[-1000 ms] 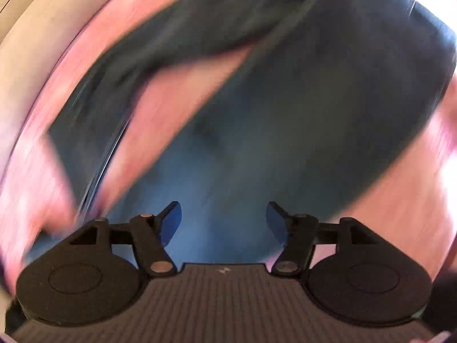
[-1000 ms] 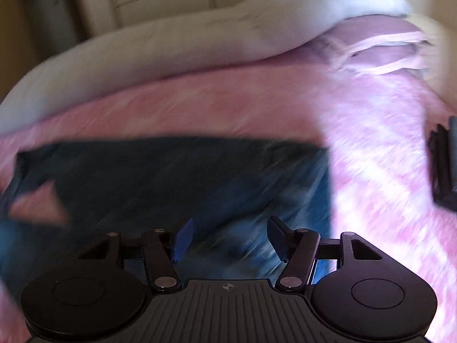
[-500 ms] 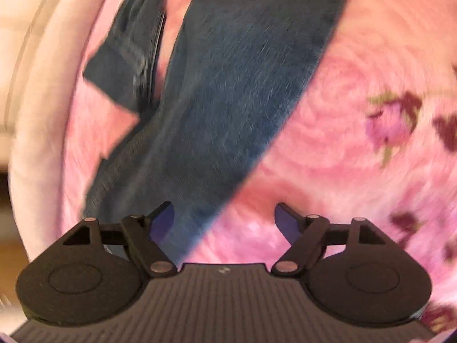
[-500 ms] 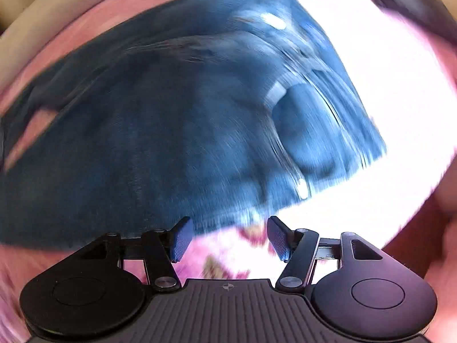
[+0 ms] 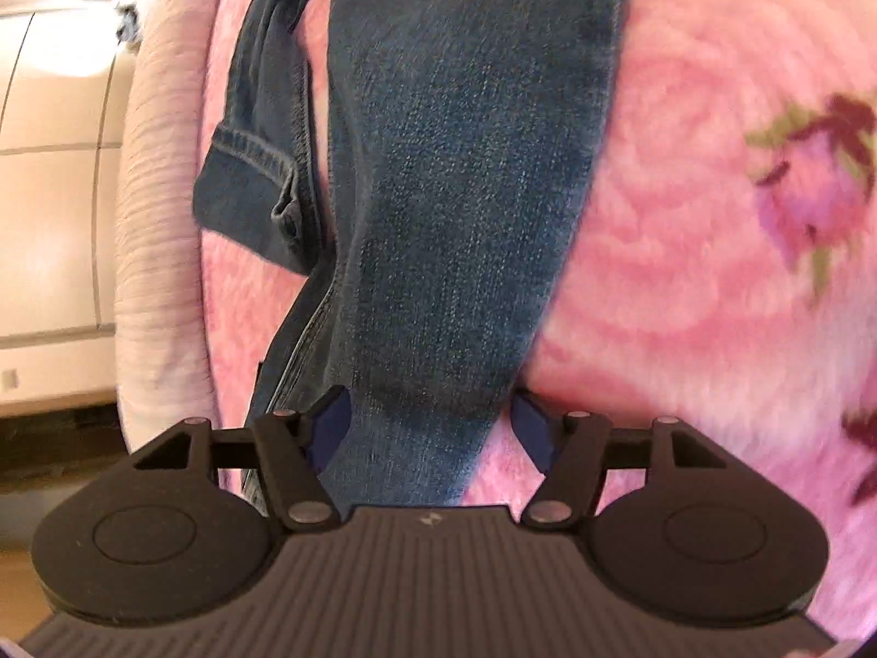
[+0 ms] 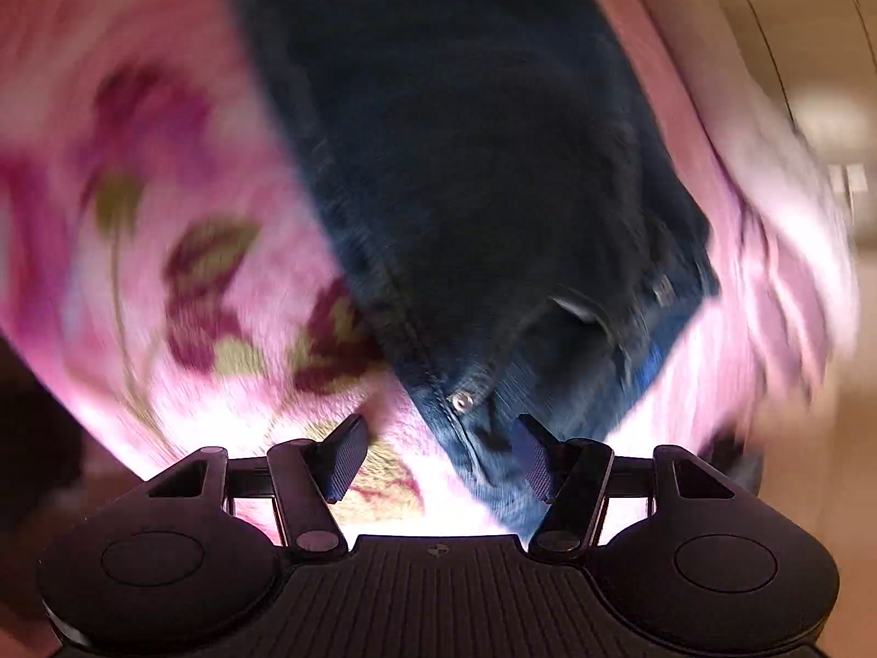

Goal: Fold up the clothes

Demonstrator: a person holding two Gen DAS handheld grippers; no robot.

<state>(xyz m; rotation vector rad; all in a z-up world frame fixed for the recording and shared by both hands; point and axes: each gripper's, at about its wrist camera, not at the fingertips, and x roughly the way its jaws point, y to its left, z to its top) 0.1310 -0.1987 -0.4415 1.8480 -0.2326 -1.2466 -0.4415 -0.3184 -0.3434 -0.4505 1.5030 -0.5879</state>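
The jeans (image 5: 466,175) stretch lengthwise away from both grippers. Left gripper (image 5: 430,427), fingers closing but not yet gripping, straddles a leg; right gripper (image 6: 438,458), open, straddles the waistband corner.

Pink fleece blanket (image 5: 712,175) with rose print covering bed, pale ribbed bedding (image 5: 159,219) lying along its left edge. Cream panelled cabinet (image 5: 49,164), possibly wardrobe, standing beyond, catching bright glare. Wood-toned floor (image 5: 16,521) showing below.
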